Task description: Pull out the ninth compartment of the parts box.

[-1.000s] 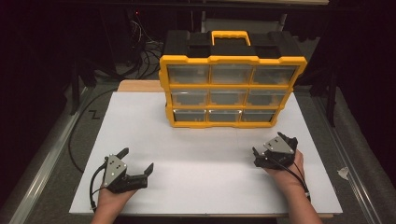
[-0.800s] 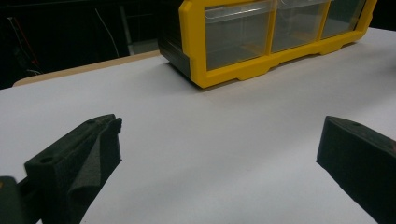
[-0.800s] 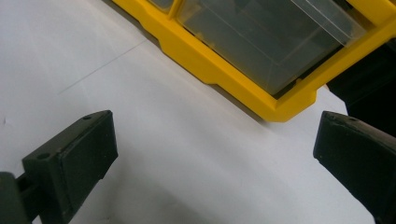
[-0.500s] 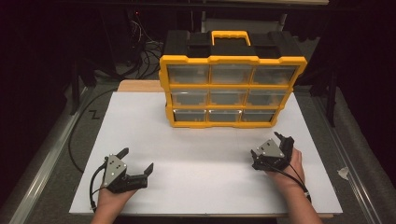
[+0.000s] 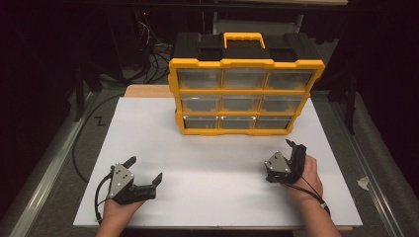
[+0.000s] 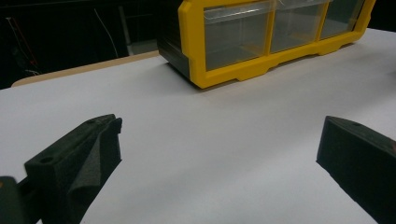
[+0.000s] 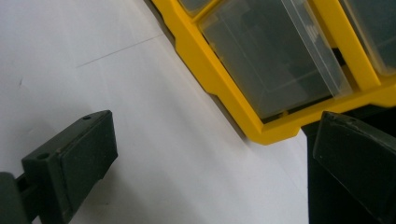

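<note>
Clear-drawered yellow plastic organizer (image 5: 245, 94) on smooth white board (image 5: 217, 163); both grippers' black fingers released

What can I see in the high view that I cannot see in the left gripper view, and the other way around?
The high view alone gives the yellow carry handle on top of the yellow and black plastic drawer organizer, and the right gripper, open.

The left gripper view alone gives a close look at the left gripper's black foam pads.

Both show the organizer's clear drawers and the white board.
</note>
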### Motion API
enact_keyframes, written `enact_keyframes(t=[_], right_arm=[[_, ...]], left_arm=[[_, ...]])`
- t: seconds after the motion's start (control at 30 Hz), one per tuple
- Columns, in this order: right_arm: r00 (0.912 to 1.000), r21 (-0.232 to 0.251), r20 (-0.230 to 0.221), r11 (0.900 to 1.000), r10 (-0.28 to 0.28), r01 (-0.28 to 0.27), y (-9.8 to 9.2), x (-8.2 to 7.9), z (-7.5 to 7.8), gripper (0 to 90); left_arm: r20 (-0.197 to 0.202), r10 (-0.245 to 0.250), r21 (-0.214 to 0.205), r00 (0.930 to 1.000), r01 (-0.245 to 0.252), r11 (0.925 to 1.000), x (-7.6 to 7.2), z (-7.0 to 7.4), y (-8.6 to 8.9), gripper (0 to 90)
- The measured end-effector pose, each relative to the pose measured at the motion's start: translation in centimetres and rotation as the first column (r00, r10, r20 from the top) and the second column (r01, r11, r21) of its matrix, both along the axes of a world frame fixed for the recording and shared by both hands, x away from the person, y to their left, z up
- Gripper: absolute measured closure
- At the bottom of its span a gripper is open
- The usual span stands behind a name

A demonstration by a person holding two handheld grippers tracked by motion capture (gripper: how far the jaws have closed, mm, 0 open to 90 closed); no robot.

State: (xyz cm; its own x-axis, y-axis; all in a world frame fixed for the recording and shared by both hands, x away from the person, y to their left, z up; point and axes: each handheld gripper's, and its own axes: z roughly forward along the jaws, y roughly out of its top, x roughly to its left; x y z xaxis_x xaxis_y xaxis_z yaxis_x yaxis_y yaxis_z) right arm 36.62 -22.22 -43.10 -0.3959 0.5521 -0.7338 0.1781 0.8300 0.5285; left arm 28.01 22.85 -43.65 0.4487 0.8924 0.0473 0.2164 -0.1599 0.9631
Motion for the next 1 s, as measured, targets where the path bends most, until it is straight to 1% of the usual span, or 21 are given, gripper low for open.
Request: enact_keyframes(t=[0.03, 0.07, 0.1, 0.13, 0.17, 0.2, 0.27, 0.37, 0.43, 0.47, 0.5, 0.57, 0.63, 0.67, 0.8, 0.83, 0.87, 0.93, 0.97, 1.0], right_arm=[[1.0000, -0.019, 0.000, 0.9998, -0.002, 0.002, 0.0, -0.1, 0.0, 0.8], [0.9999, -0.021, 0.011, 0.9998, 0.005, -0.004, 0.2, -0.1, 0.0, 0.8], [0.9999, -0.052, 0.010, 0.9986, 0.013, -0.012, 0.2, -0.2, 0.1, 0.8], [0.9998, -0.066, 0.012, 0.9977, 0.017, -0.016, 0.3, -0.2, 0.1, 0.8], [0.9994, -0.092, 0.021, 0.9955, 0.027, -0.025, 0.4, -0.2, 0.1, 0.8], [0.9995, -0.099, 0.020, 0.9948, 0.026, -0.024, 0.6, -0.3, 0.1, 0.8], [0.9988, -0.127, 0.029, 0.9912, 0.041, -0.037, 0.7, -0.4, 0.1, 0.8], [0.9983, -0.149, 0.037, 0.9880, 0.045, -0.039, 1.0, -0.6, 0.0, 0.8], [0.9979, -0.172, 0.040, 0.9842, 0.050, -0.042, 1.2, -0.7, 0.0, 0.8], [0.9971, -0.190, 0.049, 0.9805, 0.058, -0.048, 1.3, -0.7, 0.1, 0.8], [0.9971, -0.199, 0.051, 0.9789, 0.057, -0.046, 1.4, -0.8, 0.0, 0.8], [0.9960, -0.234, 0.055, 0.9706, 0.070, -0.056, 1.6, -0.9, 0.1, 0.8], [0.9953, -0.250, 0.060, 0.9663, 0.076, -0.059, 1.8, -1.0, 0.1, 0.8], [0.9941, -0.269, 0.065, 0.9608, 0.087, -0.067, 1.8, -1.0, 0.2, 0.8], [0.9938, -0.295, 0.072, 0.9536, 0.085, -0.060, 2.0, -1.2, 0.0, 0.8], [0.9931, -0.310, 0.077, 0.9486, 0.089, -0.061, 2.0, -1.2, 0.0, 0.8], [0.9921, -0.330, 0.079, 0.9416, 0.098, -0.066, 2.0, -1.2, 0.0, 0.8], [0.9908, -0.353, 0.091, 0.9334, 0.100, -0.062, 2.1, -1.3, -0.1, 0.8], [0.9901, -0.366, 0.089, 0.9281, 0.108, -0.069, 2.1, -1.3, -0.1, 0.8], [0.9897, -0.372, 0.091, 0.9257, 0.110, -0.069, 2.1, -1.3, -0.1, 0.8]], left_arm=[[0.000, 0.000, 0.000, 1.0000, 0.000, 1.0000, 0.0, 0.0, 0.0, 0.3], [0.000, 0.000, 0.000, 1.0000, 0.000, 1.0000, 0.0, 0.0, 0.0, 0.3], [0.000, -0.001, 0.000, 1.0000, 0.001, 1.0000, 0.0, 0.0, 0.0, 0.3], [0.000, -0.001, -0.001, 1.0000, 0.001, 1.0000, 0.0, 0.0, 0.0, 0.3], [0.000, -0.001, 0.000, 1.0000, 0.001, 1.0000, 0.0, 0.0, 0.0, 0.3], [0.000, -0.001, 0.000, 1.0000, 0.001, 1.0000, 0.0, 0.0, 0.0, 0.3], [0.000, -0.001, 0.001, 1.0000, 0.001, 1.0000, 0.0, 0.0, 0.0, 0.3], [0.001, -0.001, 0.002, 1.0000, 0.001, 1.0000, 0.0, 0.0, 0.0, 0.3], [0.001, -0.001, 0.002, 1.0000, 0.001, 1.0000, 0.0, 0.0, 0.0, 0.3], [0.000, -0.001, 0.001, 1.0000, 0.001, 1.0000, 0.0, 0.0, 0.0, 0.3], [0.000, -0.001, 0.002, 1.0000, 0.001, 1.0000, 0.0, 0.0, 0.0, 0.3], [0.000, -0.001, 0.002, 1.0000, 0.001, 1.0000, 0.0, 0.0, 0.0, 0.3], [0.001, -0.001, 0.002, 1.0000, 0.001, 1.0000, 0.0, 0.0, 0.1, 0.3], [0.001, -0.001, 0.002, 1.0000, 0.001, 1.0000, 0.0, 0.0, 0.1, 0.3], [0.001, -0.001, 0.002, 1.0000, 0.001, 1.0000, 0.0, 0.0, 0.1, 0.3], [0.001, -0.001, 0.001, 1.0000, 0.001, 1.0000, 0.0, 0.0, 0.1, 0.3], [0.001, -0.001, 0.001, 1.0000, 0.001, 1.0000, 0.0, 0.0, 0.1, 0.3], [0.001, -0.001, 0.001, 1.0000, 0.001, 1.0000, 0.0, 0.0, 0.1, 0.3], [0.001, -0.001, 0.002, 1.0000, 0.001, 1.0000, 0.0, 0.0, 0.1, 0.3], [0.001, -0.001, 0.001, 1.0000, 0.001, 1.0000, 0.0, 0.0, 0.1, 0.3]])
